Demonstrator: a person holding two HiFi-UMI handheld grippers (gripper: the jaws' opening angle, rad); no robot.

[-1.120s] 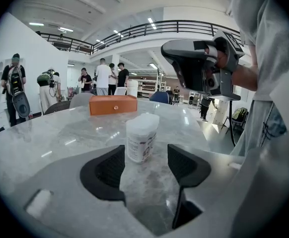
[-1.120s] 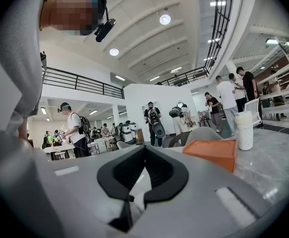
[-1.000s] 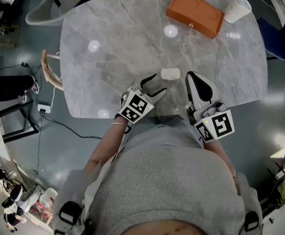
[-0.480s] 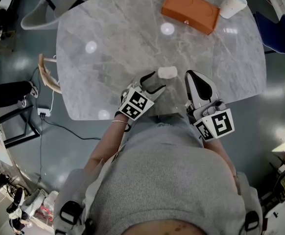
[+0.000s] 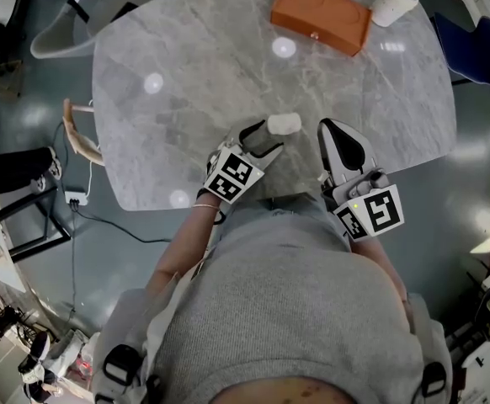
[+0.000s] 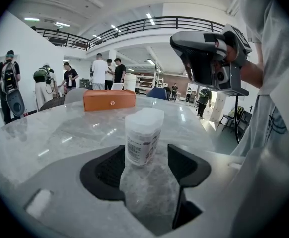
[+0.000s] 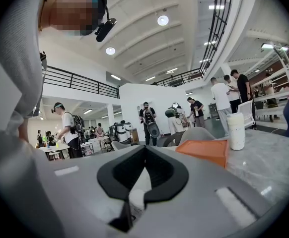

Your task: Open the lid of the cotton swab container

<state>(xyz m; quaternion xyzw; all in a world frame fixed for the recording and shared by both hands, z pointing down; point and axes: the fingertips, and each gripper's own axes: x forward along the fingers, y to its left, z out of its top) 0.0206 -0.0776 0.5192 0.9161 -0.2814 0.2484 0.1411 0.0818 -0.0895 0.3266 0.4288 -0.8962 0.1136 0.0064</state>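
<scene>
Closer than a moment ago, the cotton swab container [image 6: 143, 135] is standing, its lid [image 6: 145, 115] on, between the jaws of our left gripper [image 6: 145, 158], near our edge of the table [image 5: 186, 74]. Those jaws are hanging half open, not squeezing yet. Our right gripper [image 5: 333, 133] is waiting beside it, jaws shut and empty. We are lining up the grab; next comes a gentle squeeze.

Open tabletop [image 5: 194, 74] around cotton swab container [image 5: 284, 124]
</scene>
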